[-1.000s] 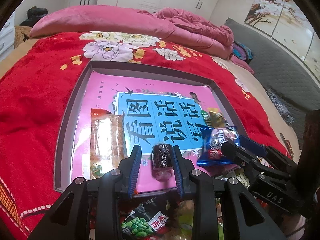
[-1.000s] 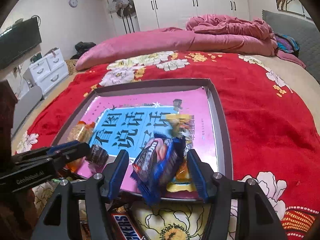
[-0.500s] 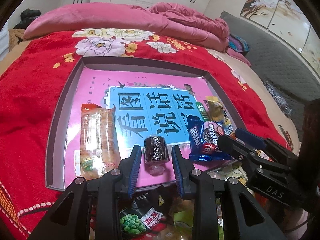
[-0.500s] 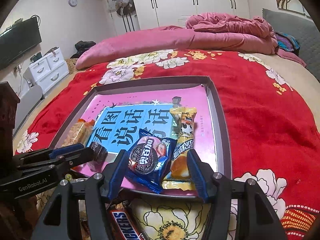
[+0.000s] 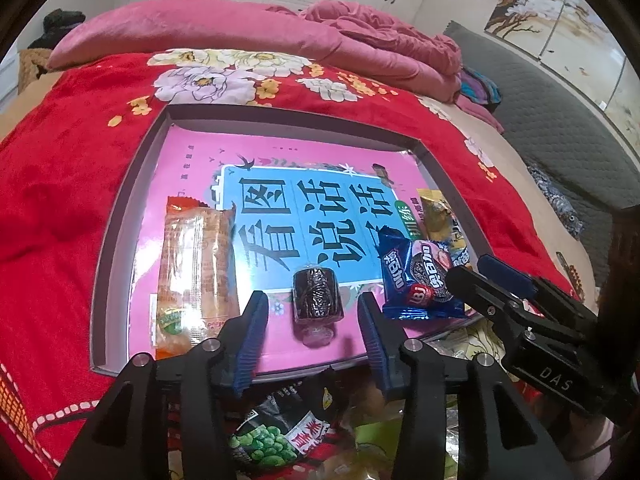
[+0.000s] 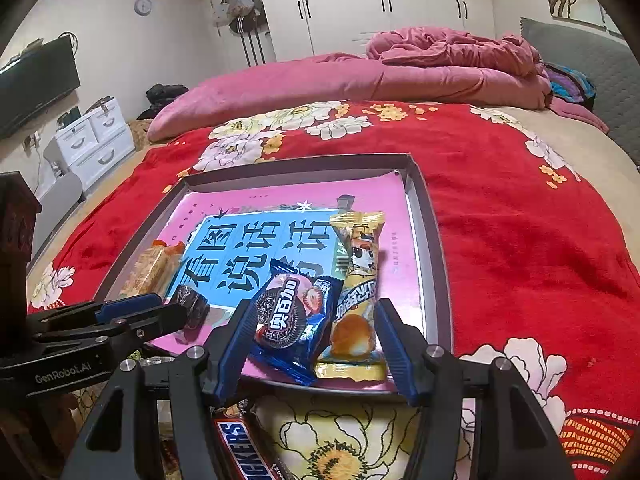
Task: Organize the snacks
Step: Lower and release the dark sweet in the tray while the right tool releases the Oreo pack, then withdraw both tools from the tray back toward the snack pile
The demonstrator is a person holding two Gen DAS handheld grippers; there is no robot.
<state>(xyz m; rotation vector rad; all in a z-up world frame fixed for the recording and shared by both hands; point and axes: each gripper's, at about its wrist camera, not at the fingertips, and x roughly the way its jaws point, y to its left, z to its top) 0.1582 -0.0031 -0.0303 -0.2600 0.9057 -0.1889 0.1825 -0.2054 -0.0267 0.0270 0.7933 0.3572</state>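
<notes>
A grey tray (image 5: pixel 120 220) lined with a pink and blue book cover lies on the red blanket. My left gripper (image 5: pixel 312 324) hangs over its near edge, its jaws opening. A dark wrapped candy (image 5: pixel 317 294) lies on the tray between them, clear of both pads. An orange snack pack (image 5: pixel 196 272) lies to its left. In the right wrist view my right gripper (image 6: pixel 316 332) stands open over a blue cookie pack (image 6: pixel 292 312) and a yellow pack (image 6: pixel 356 280), both flat on the tray (image 6: pixel 434 256). The left gripper (image 6: pixel 160 310) shows there beside the dark candy (image 6: pixel 192 304).
Loose snacks lie in front of the tray: a green pea pack (image 5: pixel 272 440) and a Snickers bar (image 6: pixel 244 448). Pink bedding (image 6: pixel 360 76) is heaped at the far end of the bed. A dark wooden post (image 6: pixel 16 240) stands at the left, white drawers (image 6: pixel 92 140) beyond.
The left jaws have spread away from the dark candy, which now rests on the tray. The blue cookie pack dropped from the right gripper and lies flat beside the yellow pack.
</notes>
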